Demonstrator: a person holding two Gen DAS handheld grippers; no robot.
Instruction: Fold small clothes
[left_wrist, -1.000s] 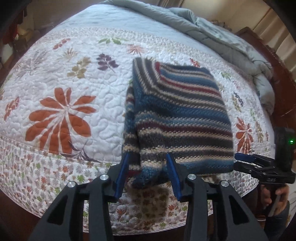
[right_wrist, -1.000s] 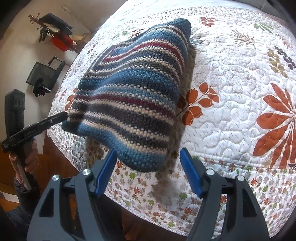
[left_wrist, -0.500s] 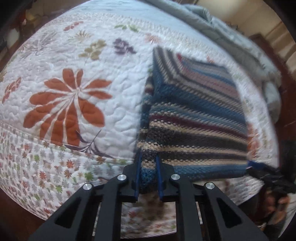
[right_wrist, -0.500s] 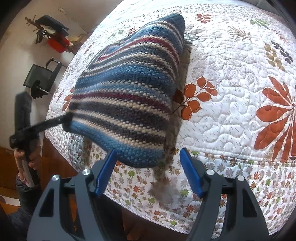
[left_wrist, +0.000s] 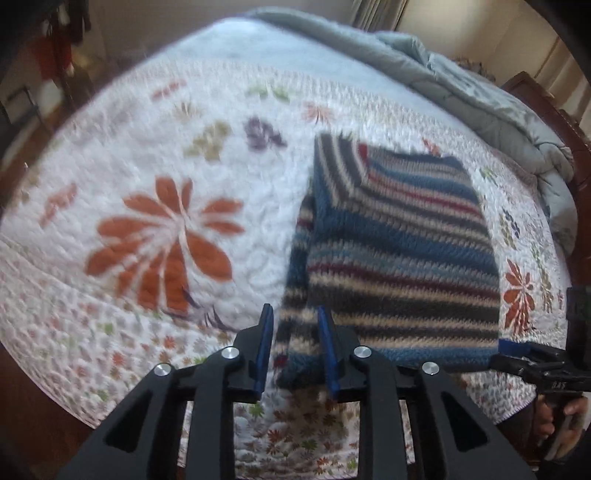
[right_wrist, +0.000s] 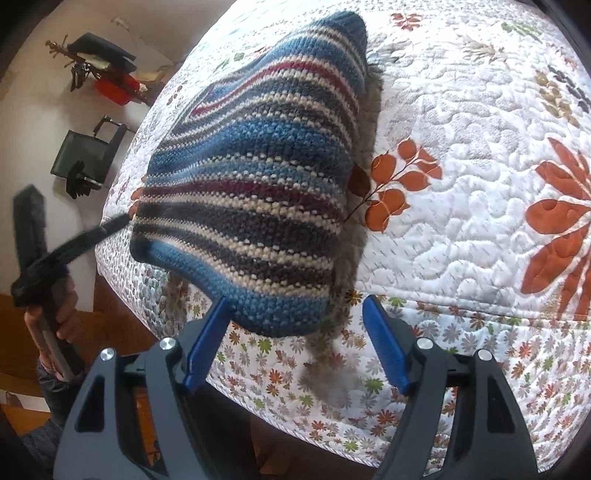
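A striped knit sweater (left_wrist: 402, 254) in blue, grey, cream and red lies folded near the front edge of the floral quilt (left_wrist: 166, 177). My left gripper (left_wrist: 295, 325) has its jaws partly apart around the sweater's near left corner, which sags between them. The sweater (right_wrist: 258, 177) also fills the right wrist view, its near corner lifted off the quilt (right_wrist: 461, 129). My right gripper (right_wrist: 295, 321) is open wide, with that corner between its fingers. The left gripper (right_wrist: 118, 225) shows at the sweater's far corner, and the right gripper (left_wrist: 509, 350) shows at the sweater's right corner.
A grey-green duvet (left_wrist: 461, 85) is bunched along the far right of the bed beside a dark wooden bed frame (left_wrist: 554, 107). A black bag (right_wrist: 85, 155) and a red object (right_wrist: 114, 92) lie on the floor past the bed's edge.
My left gripper shut on the sweater's near corner half a second ago and has since opened partly. The right gripper has stayed open while the sweater shifted slightly.
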